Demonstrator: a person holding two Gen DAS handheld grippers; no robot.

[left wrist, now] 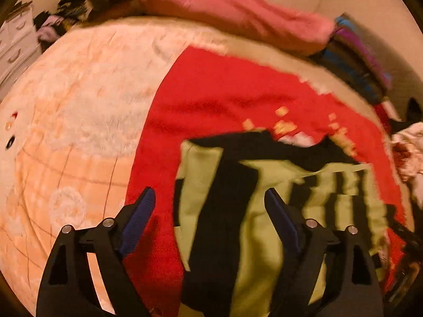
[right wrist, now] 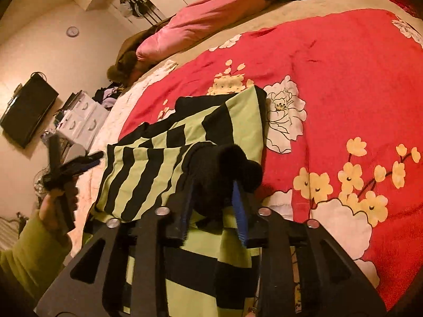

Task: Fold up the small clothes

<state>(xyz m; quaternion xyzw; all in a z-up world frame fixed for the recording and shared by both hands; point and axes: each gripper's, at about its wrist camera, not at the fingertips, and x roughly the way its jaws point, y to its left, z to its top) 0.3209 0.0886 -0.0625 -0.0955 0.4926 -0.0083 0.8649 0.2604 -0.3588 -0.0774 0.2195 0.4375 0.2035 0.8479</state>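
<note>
A green-and-black striped garment point(left wrist: 201, 174) lies partly folded on the red flowered blanket point(left wrist: 211, 92). My left gripper point(left wrist: 208, 192) hovers open just above the garment's near left part, with nothing between its blue pads. In the right wrist view the same garment point(right wrist: 148, 163) stretches away from me, and my right gripper point(right wrist: 212, 187) is shut on its bunched black cuff point(right wrist: 224, 166) at the near end. The left gripper point(right wrist: 92, 159) shows there too, off the garment's left edge, held by a hand in a green sleeve point(right wrist: 31, 248).
The red blanket point(right wrist: 330, 79) covers most of the bed, with a peach quilt point(left wrist: 79, 105) to its left. A pink pillow point(right wrist: 211, 18) and striped bedding point(left wrist: 357, 60) lie at the far side. More clothes point(left wrist: 407, 153) are heaped at the right. White drawers point(right wrist: 82, 116) and a wall screen point(right wrist: 26, 111) stand beyond the bed.
</note>
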